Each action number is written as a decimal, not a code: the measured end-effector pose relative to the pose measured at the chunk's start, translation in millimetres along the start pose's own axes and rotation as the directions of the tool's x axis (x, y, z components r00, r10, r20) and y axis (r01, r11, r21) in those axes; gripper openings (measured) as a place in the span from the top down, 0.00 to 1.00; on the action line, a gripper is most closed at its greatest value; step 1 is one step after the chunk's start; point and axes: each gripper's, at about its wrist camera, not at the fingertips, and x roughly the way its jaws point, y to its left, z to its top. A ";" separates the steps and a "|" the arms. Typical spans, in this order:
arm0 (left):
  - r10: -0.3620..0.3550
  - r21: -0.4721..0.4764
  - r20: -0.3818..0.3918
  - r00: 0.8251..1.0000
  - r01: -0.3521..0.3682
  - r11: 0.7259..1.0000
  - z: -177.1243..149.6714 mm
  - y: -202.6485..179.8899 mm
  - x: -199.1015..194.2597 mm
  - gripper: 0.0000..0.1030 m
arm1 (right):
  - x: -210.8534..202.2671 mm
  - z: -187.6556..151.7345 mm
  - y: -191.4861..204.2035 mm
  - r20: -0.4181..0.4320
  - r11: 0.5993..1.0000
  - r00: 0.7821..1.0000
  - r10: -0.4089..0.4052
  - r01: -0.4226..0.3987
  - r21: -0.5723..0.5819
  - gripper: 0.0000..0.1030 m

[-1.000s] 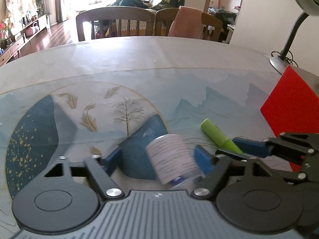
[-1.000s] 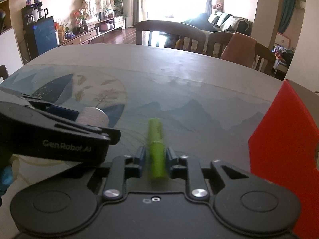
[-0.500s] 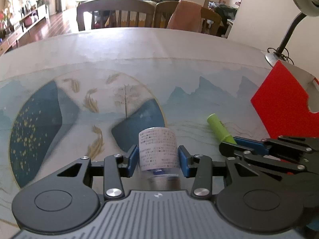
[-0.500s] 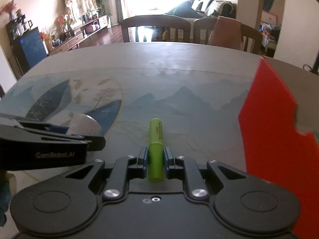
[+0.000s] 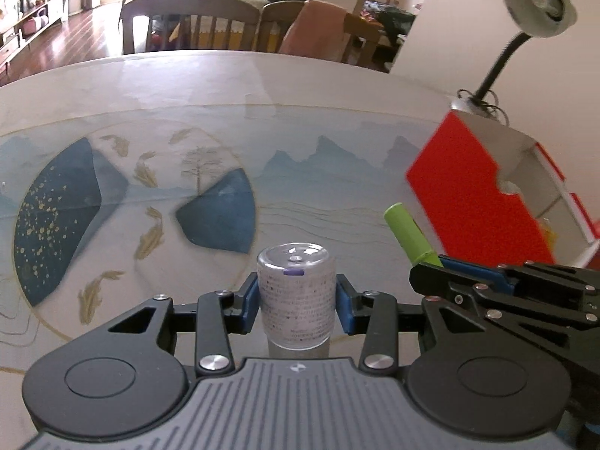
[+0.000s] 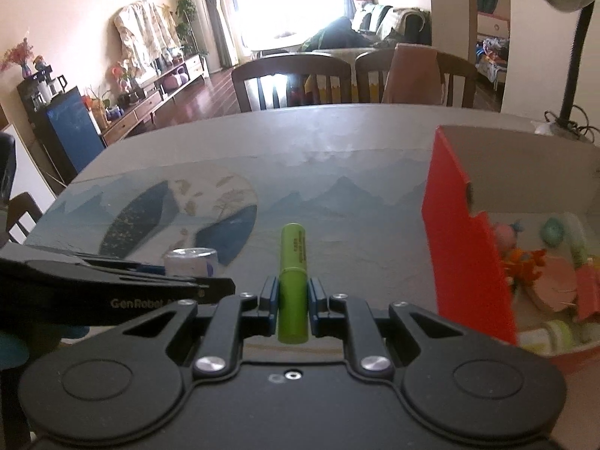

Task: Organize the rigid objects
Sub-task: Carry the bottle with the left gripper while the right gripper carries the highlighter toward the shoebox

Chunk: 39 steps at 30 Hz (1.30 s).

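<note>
Blue fingers [image 5: 250,302] of the left gripper [image 5: 297,302] are clamped on a small clear bottle [image 5: 296,296] with a printed label, held off the table [image 5: 300,97] with its round end pointing forward. To its right, the right gripper [image 6: 293,302] has its fingers pressed against both sides of a green tube [image 6: 293,281], which juts forward above the painted mat [image 6: 337,206]. Further right sits a red box [image 6: 465,247], open on top, with small toys and pastel bits lying inside. A desk lamp [image 5: 536,0] stands behind the box, and wooden chairs [image 5: 187,22] line the table's far edge.
</note>
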 end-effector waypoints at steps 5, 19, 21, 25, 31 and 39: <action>-0.041 0.018 0.013 0.999 0.041 0.999 -4.1 -10.7 -24.2 0.60 | -29.7 6.8 -1.9 0.038 1.000 0.999 -0.006 0.005 0.010 0.86; -0.154 0.068 0.055 0.987 0.150 0.986 13.7 -53.2 -74.0 0.60 | -90.0 11.5 -29.7 0.126 0.996 0.989 -0.084 0.079 0.044 0.86; -0.168 0.081 0.058 0.984 0.163 0.983 17.2 -61.4 -77.2 0.60 | -95.7 11.3 -37.4 0.136 0.994 0.986 -0.098 0.091 0.052 0.86; -0.191 0.112 0.056 0.980 0.184 0.977 25.5 -80.0 -79.9 0.60 | -101.9 9.8 -52.7 0.151 0.990 0.980 -0.130 0.120 0.076 0.86; -0.219 0.155 0.043 0.975 0.210 0.965 38.1 -109.2 -76.4 0.60 | -109.1 8.7 -76.6 0.169 0.981 0.969 -0.178 0.162 0.107 0.85; -0.247 0.199 0.028 0.969 0.237 0.951 56.5 -143.7 -63.1 0.61 | -113.6 12.5 -120.2 0.175 0.963 0.954 -0.245 0.219 0.157 0.85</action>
